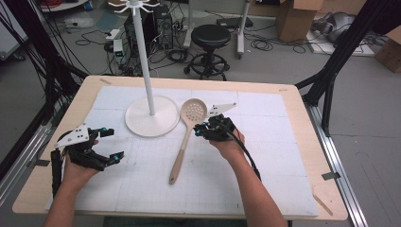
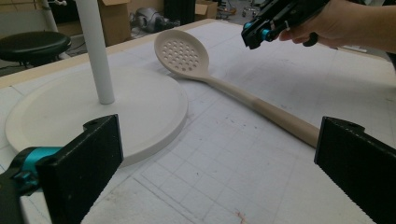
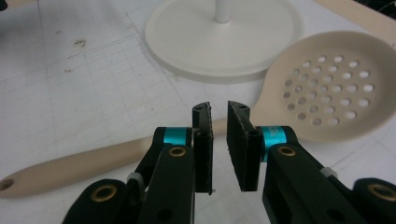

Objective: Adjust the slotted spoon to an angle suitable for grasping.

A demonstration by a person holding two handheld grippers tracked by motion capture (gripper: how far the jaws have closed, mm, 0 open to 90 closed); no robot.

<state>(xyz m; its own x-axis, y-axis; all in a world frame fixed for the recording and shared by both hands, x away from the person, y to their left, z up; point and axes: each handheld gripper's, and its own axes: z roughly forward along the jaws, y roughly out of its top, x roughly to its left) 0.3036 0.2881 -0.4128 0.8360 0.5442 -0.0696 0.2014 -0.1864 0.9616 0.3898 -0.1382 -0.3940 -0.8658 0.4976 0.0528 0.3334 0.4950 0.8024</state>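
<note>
A beige slotted spoon lies on the white gridded mat, its perforated bowl next to the round base of a white rack stand. My right gripper hovers just above the spoon's neck, held clear of it in the left gripper view. Its jaws stand close together with a narrow gap and nothing between them. My left gripper rests at the mat's left side, jaws wide open and empty, pointing toward the stand's base and the spoon.
The stand's tall white pole rises from its base at the mat's back centre. The wooden table's edge frames the mat. Beyond the table stand a black stool, cardboard boxes and cables on the floor.
</note>
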